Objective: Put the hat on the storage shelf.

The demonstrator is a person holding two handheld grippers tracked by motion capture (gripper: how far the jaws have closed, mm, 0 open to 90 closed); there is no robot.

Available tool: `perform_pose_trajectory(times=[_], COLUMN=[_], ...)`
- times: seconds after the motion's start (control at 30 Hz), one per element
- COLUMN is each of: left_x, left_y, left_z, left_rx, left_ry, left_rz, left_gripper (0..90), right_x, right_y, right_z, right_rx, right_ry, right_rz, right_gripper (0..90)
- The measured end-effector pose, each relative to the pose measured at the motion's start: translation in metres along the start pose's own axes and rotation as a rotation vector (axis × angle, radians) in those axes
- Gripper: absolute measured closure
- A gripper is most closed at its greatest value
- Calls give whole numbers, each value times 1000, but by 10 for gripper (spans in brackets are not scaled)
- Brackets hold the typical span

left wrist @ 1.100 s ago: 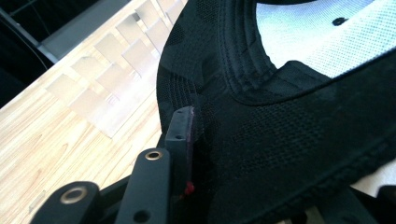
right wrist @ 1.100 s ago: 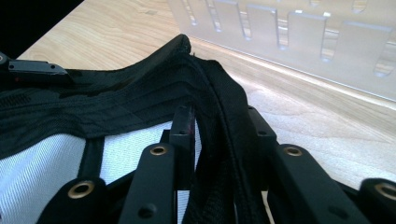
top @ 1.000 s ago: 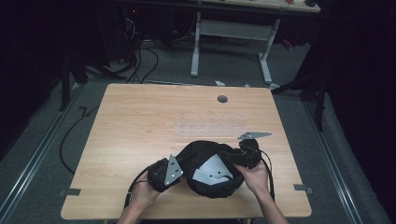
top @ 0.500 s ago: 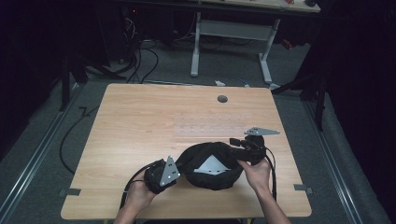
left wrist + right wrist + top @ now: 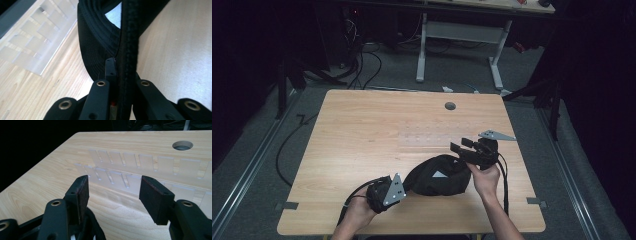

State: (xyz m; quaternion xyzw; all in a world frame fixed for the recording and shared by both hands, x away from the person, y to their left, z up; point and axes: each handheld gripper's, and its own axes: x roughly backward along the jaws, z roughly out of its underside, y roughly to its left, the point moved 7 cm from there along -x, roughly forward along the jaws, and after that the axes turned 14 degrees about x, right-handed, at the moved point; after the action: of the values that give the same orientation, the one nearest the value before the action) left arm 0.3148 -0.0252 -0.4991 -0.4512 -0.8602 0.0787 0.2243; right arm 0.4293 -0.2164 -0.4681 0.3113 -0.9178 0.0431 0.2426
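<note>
While the left gripper (image 5: 398, 186) clamps down on the near-left end of a black cap (image 5: 437, 175), the right gripper (image 5: 462, 145) lets go at the far-right end. These are the two changes of the last second. The left gripper's jaws have just been closing, and the left gripper view shows them pressed together on a thick black edge of the cap (image 5: 125, 50), with the fabric pinched between the pads. The right gripper's jaws have just been opening. In the right gripper view they stand wide apart with nothing between the pads (image 5: 82, 195), only bare wood and a clear plastic sheet (image 5: 140, 167) beyond them; a fold of black fabric sits below the left jaw, not gripped.

A second ago the cap lay as a rounder heap between both hands, showing a broad pale lining. Now it is drawn out longer and flatter, and a small pale patch shows on top. This looks like a handover of the grip, so the left hand alone now controls the cap and the right is free to take a new hold.

The cap lies on the surface (image 5: 362, 135) near the front edge, slightly right of the middle. Its long axis runs diagonally, from the left gripper near the front edge up toward the right gripper, closer to the right edge. Which end is the brim cannot be told from these views.
</note>
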Motion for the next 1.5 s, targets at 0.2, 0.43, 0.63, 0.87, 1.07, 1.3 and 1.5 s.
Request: perform_pose_trajectory(times=[0.2, 0.43, 0.63, 0.87, 1.07, 1.3, 1.5], left_x=[3, 13, 21, 27, 24, 19, 16], left_y=[-5, 0, 7, 26, 40, 53, 61], left_z=[1, -5, -20, -42, -58, -74, -82], left_rx=[25, 65, 138, 233, 314, 377, 416], left_ry=[28, 8, -73, -173, -232, -274, -295], left_rz=[39, 42, 45, 9, -2, -22, -30], left_gripper=[866, 866, 866, 866, 865, 866, 865], right_x=[-1, 11, 9, 0, -1, -6, -6], right_y=[-9, -29, -30, -22, -17, -19, -22], right_z=[-4, -5, 13, 51, 78, 101, 107], right_rx=[-33, -77, -48, 32, 91, 133, 179], right_ry=[-25, -57, -1, 114, 188, 252, 264], right_rz=[32, 74, 94, 99, 106, 129, 164], right_gripper=[376, 381, 389, 414, 433, 447, 463])
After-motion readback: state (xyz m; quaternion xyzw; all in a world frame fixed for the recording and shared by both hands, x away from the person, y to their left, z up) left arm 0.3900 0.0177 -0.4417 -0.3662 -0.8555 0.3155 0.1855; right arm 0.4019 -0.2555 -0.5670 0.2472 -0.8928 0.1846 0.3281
